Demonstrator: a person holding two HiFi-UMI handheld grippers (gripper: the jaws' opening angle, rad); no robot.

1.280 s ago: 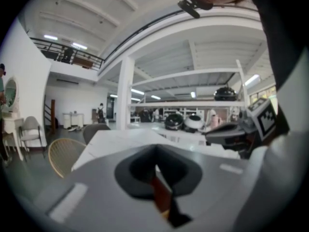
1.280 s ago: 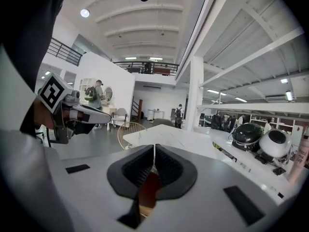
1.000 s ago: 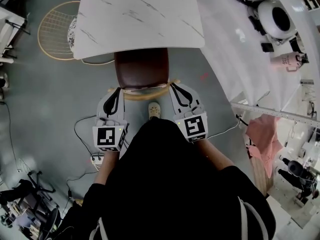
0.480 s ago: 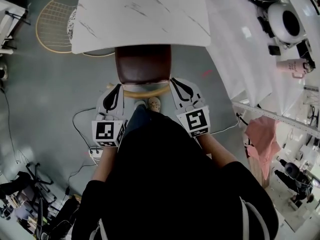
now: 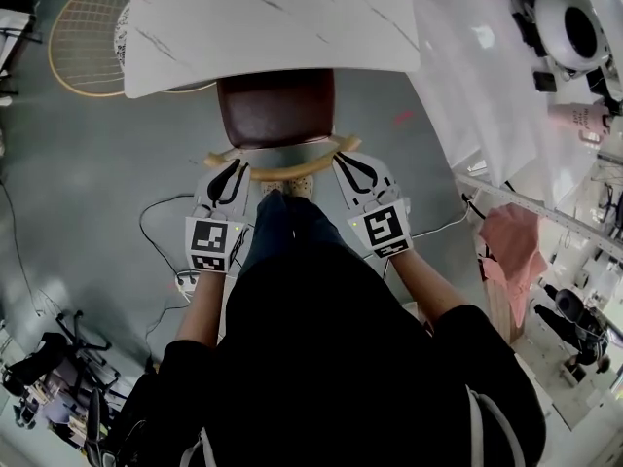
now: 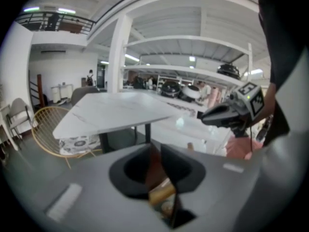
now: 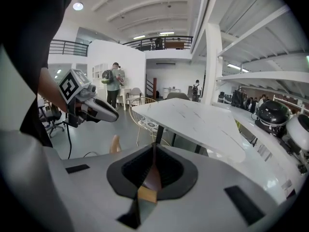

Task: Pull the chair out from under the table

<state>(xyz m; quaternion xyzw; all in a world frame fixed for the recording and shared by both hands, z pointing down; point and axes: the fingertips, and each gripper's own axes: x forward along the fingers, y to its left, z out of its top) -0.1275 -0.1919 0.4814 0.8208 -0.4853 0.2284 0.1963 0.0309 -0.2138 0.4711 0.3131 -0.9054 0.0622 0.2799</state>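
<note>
Behind the chair (image 5: 275, 110), with left gripper (image 5: 236, 165) jaws just opening on nothing and right gripper (image 5: 343, 161) jaws together, both should widen, clamp the curved backrest (image 5: 287, 170) evenly, then pull straight back.

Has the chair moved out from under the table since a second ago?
No. The chair shows about the same stretch of brown seat past the edge of the table as before.
</note>
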